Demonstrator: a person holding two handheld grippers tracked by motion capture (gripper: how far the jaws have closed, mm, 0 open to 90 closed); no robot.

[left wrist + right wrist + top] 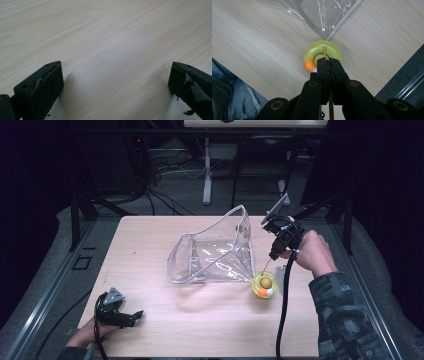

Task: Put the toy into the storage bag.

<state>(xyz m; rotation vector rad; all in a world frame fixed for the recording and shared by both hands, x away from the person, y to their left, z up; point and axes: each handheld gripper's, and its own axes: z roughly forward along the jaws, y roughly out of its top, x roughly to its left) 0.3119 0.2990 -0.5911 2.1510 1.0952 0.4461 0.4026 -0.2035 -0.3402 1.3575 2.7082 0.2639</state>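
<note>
- Right tool (pixel 273 256) is clamped on a thin yellow cord (pixel 268 265), yellow toy (pixel 264 285) hanging under it at the clear bag's (pixel 212 252) near corner.
- Left tool (pixel 131 316) rests on the surface (pixel 200 320), jaws apart, well away.

The round yellow-green plastic toy (pixel 264 285) hangs on a thin string just below the right gripper (pixel 276 254), above the pale wooden table (pixel 200 320). The clear plastic zip pouch (pixel 212 252) lies left of that gripper, its corner beside the toy. The left gripper (pixel 131 316) rests well apart, at the near left.
</note>
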